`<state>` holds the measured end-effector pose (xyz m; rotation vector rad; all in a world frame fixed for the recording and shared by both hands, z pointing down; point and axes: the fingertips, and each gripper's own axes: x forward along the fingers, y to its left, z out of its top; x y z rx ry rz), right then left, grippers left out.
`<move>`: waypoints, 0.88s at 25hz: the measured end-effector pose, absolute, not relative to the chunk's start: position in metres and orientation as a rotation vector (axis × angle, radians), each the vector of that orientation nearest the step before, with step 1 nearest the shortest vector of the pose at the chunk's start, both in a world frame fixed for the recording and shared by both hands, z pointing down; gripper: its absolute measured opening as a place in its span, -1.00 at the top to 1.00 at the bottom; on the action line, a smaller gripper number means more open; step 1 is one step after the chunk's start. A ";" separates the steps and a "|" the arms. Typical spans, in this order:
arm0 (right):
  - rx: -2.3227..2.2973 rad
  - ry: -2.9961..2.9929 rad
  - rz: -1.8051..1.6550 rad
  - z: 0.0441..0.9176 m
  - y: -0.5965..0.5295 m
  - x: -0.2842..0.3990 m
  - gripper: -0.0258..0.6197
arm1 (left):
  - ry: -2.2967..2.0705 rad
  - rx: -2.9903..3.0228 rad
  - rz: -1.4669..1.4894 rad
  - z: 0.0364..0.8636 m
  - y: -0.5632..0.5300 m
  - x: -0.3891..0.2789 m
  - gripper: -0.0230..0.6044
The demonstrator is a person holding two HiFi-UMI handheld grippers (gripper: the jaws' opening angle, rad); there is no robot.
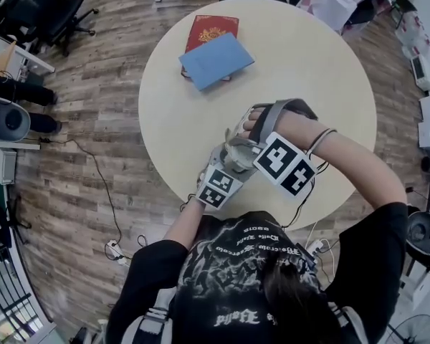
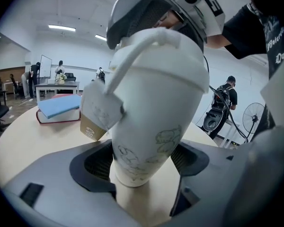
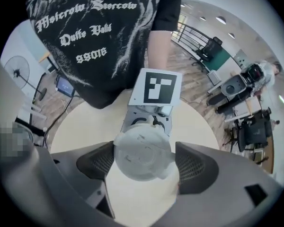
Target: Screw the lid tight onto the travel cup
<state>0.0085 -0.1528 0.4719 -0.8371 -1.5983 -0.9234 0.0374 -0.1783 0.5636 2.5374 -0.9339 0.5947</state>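
Setting: a round cream table (image 1: 308, 70) on a wood-plank floor, seen from above, with a person in a black printed T-shirt (image 1: 236, 271) at its near edge
Travel cup (image 2: 156, 108): white with faint line drawings, narrowing toward its base; it sits over the near part of the table, just in front of the person, between the two grippers; whether its base touches the tabletop cannot be told
Lid (image 3: 142, 155): pale and round, on top of the cup; how far it is screwed down cannot be told
Strap (image 2: 132, 56): white, running from the lid down the cup's left side to a paper tag (image 2: 102, 110)
Left gripper (image 2: 141, 162): comes at the cup from the side, its jaws clenched on the lower body, a dark pad pressed against each flank
Right gripper (image 3: 144, 162): points steeply down over the cup, its jaws grasping the lid, a pad meeting the rim on each side
Marker cube (image 3: 156, 87): the left gripper's, seen just beyond the lid in the right gripper view
Books: a blue book (image 1: 216, 59) lying on a red book (image 1: 213, 26) at the far side of the table, well apart from the cup
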 end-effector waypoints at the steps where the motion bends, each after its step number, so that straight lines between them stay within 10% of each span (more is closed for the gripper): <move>1: -0.808 -1.631 -0.869 0.472 -0.153 0.007 -0.34 | -0.936 2.538 0.592 0.564 -0.178 0.037 -0.33; 22: -0.586 -1.813 -0.744 0.468 -0.155 0.008 -0.35 | -0.810 2.614 0.630 0.564 -0.176 0.040 -0.33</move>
